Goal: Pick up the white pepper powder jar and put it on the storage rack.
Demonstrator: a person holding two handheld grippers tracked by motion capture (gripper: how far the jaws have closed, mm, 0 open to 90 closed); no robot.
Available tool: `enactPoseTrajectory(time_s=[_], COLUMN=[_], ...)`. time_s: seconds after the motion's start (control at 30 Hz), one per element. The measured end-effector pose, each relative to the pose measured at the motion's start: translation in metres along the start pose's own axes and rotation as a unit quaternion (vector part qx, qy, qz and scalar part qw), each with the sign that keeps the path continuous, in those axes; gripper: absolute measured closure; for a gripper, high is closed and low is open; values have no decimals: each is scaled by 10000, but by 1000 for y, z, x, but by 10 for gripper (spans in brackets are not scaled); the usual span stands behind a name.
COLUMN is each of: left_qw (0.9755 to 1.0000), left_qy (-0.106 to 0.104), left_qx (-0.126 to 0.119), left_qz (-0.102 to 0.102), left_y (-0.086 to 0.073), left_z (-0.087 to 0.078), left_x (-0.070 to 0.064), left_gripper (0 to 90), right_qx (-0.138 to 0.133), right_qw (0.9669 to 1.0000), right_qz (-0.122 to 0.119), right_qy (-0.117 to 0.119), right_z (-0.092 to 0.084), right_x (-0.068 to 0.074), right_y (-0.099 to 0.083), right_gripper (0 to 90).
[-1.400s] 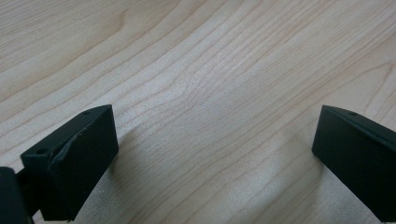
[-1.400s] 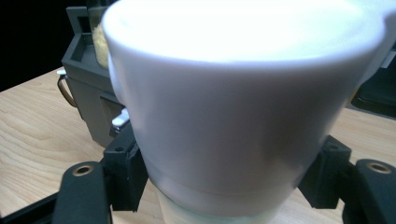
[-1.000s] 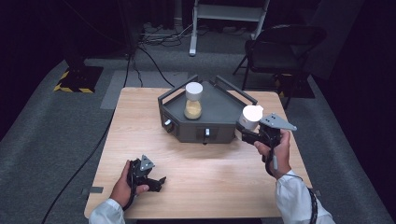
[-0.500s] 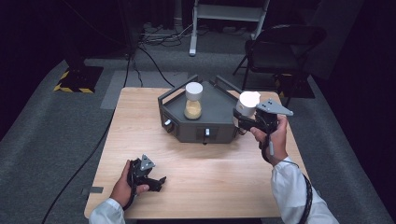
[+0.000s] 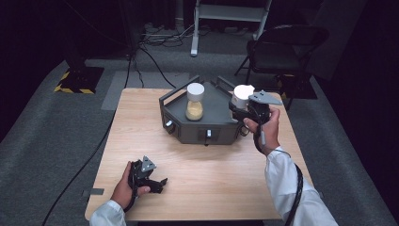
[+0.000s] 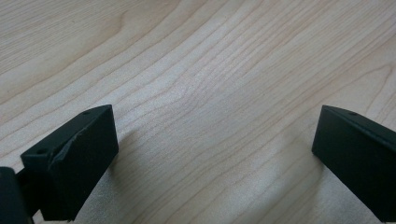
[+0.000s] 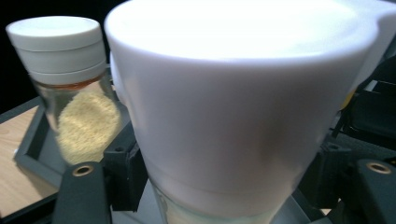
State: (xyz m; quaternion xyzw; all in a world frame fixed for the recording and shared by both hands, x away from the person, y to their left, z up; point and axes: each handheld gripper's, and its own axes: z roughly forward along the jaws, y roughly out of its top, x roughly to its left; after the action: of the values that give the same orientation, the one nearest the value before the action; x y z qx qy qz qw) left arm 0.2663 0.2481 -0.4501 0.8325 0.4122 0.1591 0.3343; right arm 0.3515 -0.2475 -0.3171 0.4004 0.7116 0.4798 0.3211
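The right tool (image 5: 242, 109), clamped on a white-capped jar (image 5: 243, 92) above the grey tray's (image 5: 221, 123) edge, could knock over the yellow-powder jar (image 5: 195, 101) standing ahead of it if swung in carelessly.

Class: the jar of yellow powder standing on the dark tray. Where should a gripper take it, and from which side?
Probably grip the jar across its glass body just under the white cap, coming level from the table's front left: it stands upright and the tray has no wall on that edge.
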Motion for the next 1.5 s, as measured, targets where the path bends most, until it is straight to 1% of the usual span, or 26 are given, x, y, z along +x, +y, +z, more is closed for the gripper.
enactPoseTrajectory(time_s=[0.1, 0.2, 0.57, 0.77, 0.93, 1.07, 1.17, 1.27, 1.37, 1.5], left_qw=[10000, 10000, 10000, 10000, 10000, 10000, 10000, 10000, 10000, 10000], left_qy=[-2, -1, 5, 13, 7, 6, -2, -4, -6, -9], left_qx=[-1, 1, -4, 4, 5, 1, 2, 3, 7, 6], left_qz=[-7, 4, 4, 20, 30, 37, 38, 44, 30, 32], left_y=[0, 0, 0, 0, 0, 0, 0, 0, 0, 0], left_z=[0, 0, 0, 0, -1, -1, -1, -1, -1, -1], left_x=[0, 0, 0, -1, 0, 0, 0, 0, 0, 0], left_gripper=[0, 0, 0, 2, 2, 2, 2, 2, 2, 2], right_qx=[-3, -27, 48, 76, 106, 105, 71, 78, 72, 78], right_qw=[10000, 9999, 9995, 9993, 9992, 9993, 9993, 9994, 9993, 9995], right_qz=[73, 150, 238, 311, 326, 343, 352, 306, 345, 275], right_qy=[-65, -66, -177, -178, -181, -134, -103, -117, -122, -128], right_z=[7, 13, 37, 47, 53, 57, 57, 58, 58, 60], right_x=[0, -2, 0, 0, 2, 4, 5, 6, 6, 6], right_y=[0, -2, -8, -12, -14, -17, -18, -18, -18, -18], right_gripper=[298, 299, 299, 299, 298, 298, 298, 298, 298, 296])
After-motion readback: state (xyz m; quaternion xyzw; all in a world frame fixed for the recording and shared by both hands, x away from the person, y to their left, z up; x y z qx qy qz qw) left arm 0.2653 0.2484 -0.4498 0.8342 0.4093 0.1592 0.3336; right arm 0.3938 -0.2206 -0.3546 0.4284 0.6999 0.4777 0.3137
